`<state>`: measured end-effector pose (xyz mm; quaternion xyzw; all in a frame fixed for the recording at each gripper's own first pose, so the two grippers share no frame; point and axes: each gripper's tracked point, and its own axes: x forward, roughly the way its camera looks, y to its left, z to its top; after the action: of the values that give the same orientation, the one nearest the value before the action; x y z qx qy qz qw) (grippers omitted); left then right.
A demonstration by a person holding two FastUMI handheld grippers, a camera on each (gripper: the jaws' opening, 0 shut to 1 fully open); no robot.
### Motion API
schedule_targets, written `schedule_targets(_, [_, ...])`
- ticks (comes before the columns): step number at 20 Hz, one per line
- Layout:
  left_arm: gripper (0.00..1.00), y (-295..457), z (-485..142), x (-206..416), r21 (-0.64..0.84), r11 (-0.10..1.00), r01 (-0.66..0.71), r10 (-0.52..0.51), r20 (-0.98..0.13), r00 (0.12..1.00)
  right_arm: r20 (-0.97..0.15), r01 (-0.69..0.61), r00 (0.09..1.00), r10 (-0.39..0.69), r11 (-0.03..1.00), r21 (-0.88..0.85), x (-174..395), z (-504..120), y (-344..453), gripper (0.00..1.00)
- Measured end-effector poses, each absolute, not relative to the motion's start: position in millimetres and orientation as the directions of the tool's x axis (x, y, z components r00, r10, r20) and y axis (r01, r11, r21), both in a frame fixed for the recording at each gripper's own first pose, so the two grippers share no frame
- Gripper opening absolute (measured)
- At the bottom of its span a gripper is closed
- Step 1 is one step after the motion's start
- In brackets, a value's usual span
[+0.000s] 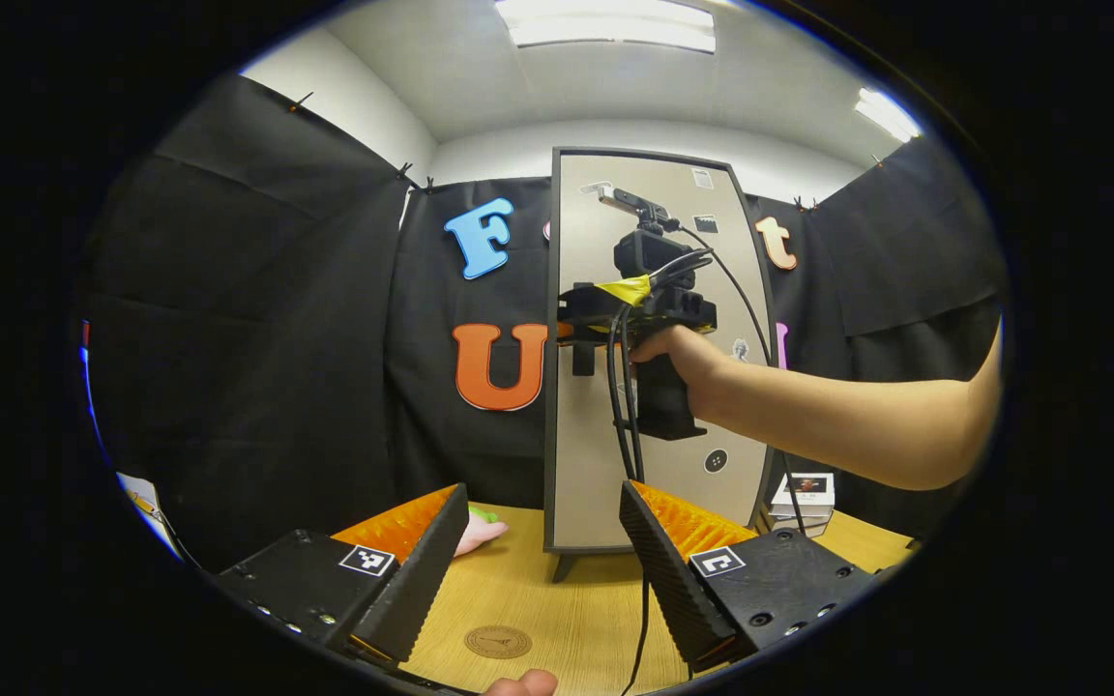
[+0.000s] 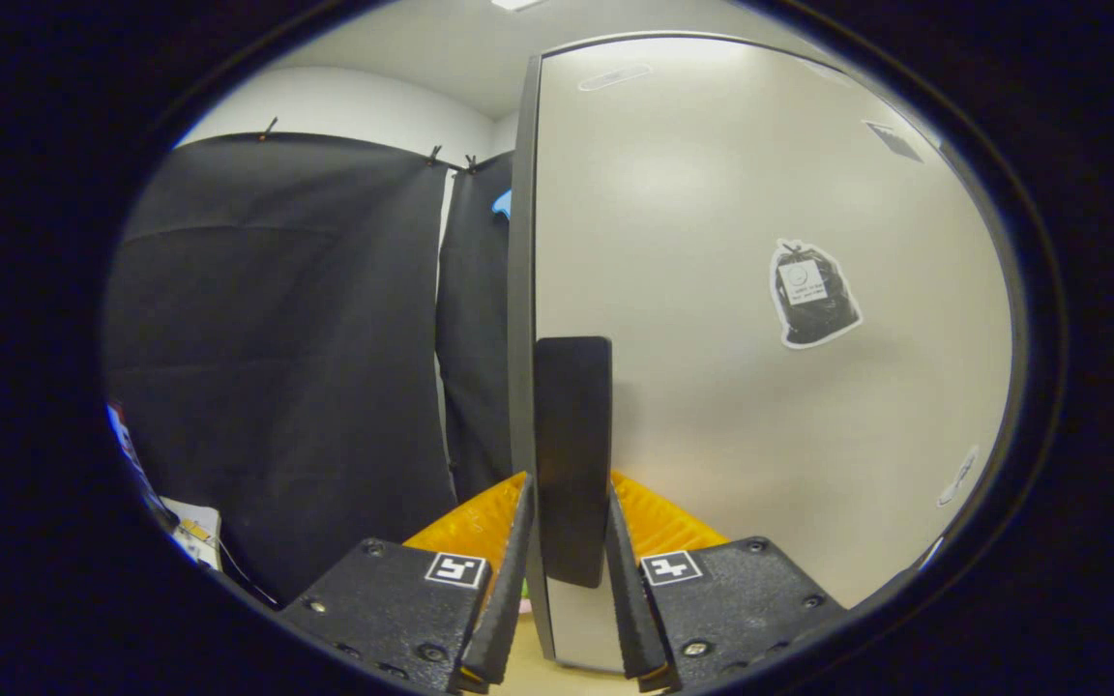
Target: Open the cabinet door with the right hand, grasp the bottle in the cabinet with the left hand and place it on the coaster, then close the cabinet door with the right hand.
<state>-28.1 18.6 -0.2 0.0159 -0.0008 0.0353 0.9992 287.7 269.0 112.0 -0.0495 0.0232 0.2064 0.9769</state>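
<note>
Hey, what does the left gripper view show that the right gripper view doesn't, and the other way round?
Left gripper view: the open left tongs, the wooden table with the coaster on it, and a hand holding the right tongs at the cabinet door. Right gripper view: a close look at the right tongs' two fingers pressed on either side of the door's handle. Both: the cabinet door, its handle and the black cloth wall.
</note>
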Motion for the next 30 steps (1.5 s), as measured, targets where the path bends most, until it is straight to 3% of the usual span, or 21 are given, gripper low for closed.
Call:
schedule_targets(4, [0.95, 18, -1, -30, 0.031, 0.997, -0.068, 0.068, -0.001, 0.998, -0.043, -0.393, 0.919, 0.391, 0.912, -0.116, 289, 112, 267, 0.32])
schedule_targets(12, [0.95, 22, -2, -32, 0.036, 0.996, -0.078, 0.078, -0.002, 0.997, -0.052, -0.394, 0.919, 0.391, 0.913, -0.103, 289, 111, 267, 0.21])
schedule_targets(20, [0.95, 17, -3, -41, 0.034, 0.997, -0.073, 0.073, -0.005, 0.997, -0.084, -0.415, 0.910, 0.407, 0.901, -0.127, 283, 110, 266, 0.17])
schedule_targets(30, [0.95, 31, -2, -49, 0.042, 0.994, -0.100, 0.100, 0.000, 0.995, -0.074, -0.516, 0.857, 0.510, 0.851, -0.102, 245, 110, 256, 0.17])
